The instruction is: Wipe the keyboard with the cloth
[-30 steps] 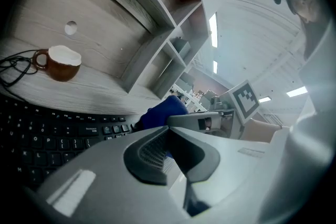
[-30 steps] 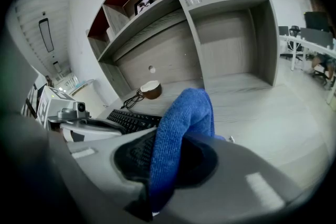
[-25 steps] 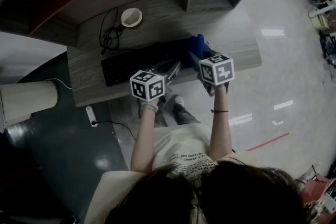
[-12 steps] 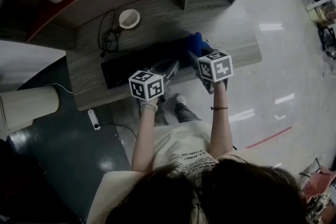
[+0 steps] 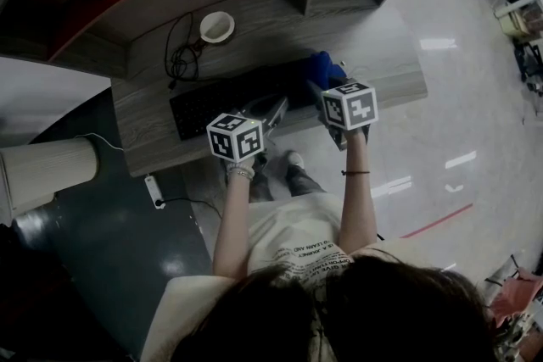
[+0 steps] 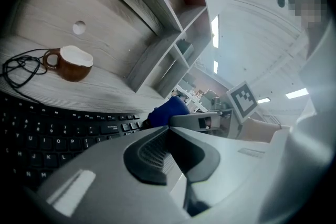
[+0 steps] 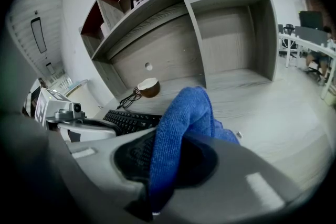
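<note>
A black keyboard [image 5: 229,97] lies along the front of the wooden desk [image 5: 382,55], also visible in the left gripper view as keyboard [image 6: 47,131] and in the right gripper view as keyboard [image 7: 128,119]. The blue cloth [image 7: 181,128] is pinched in my right gripper [image 7: 168,165], which is shut on it; the cloth [image 5: 324,70] bunches over the keyboard's right end. My left gripper [image 6: 168,152] is shut with nothing between its jaws and hovers over the keyboard's near edge, left gripper [image 5: 270,110] pointing at the desk.
A brown cup [image 5: 217,27] with a white inside stands behind the keyboard beside a coiled black cable [image 5: 180,55]. Shelf compartments [image 7: 231,18] rise behind the desk. A power strip [image 5: 153,191] lies on the floor under the desk's left edge.
Both grippers have stayed nearly in place; the head view shifted slightly. The cloth remains held at the keyboard's right end.
</note>
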Available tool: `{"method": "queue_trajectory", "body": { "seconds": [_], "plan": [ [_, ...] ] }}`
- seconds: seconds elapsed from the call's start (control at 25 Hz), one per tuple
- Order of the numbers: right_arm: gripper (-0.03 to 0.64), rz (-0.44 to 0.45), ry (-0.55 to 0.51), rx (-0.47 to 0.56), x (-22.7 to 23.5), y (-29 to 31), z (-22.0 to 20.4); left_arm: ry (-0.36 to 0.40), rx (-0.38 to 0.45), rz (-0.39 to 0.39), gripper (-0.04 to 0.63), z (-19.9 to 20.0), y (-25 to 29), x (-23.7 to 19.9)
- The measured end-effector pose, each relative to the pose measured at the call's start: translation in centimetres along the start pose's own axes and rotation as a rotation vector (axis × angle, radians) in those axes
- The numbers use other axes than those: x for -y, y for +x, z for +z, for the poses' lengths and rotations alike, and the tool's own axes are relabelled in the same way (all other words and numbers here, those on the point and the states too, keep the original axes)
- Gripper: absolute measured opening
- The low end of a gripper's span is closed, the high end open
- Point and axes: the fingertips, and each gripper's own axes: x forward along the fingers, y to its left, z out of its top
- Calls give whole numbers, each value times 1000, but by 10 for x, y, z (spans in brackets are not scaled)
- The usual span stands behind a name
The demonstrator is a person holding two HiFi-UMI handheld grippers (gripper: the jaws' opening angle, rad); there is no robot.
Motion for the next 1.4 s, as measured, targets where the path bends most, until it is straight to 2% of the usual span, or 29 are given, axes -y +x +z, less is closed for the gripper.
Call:
{"method": "queue_trajectory", "body": {
  "seconds": [1.4],
  "plan": [
    [58,13,-35,-11,-60,28,2,-16,40,24,3,4,-64,-31]
  ]
}}
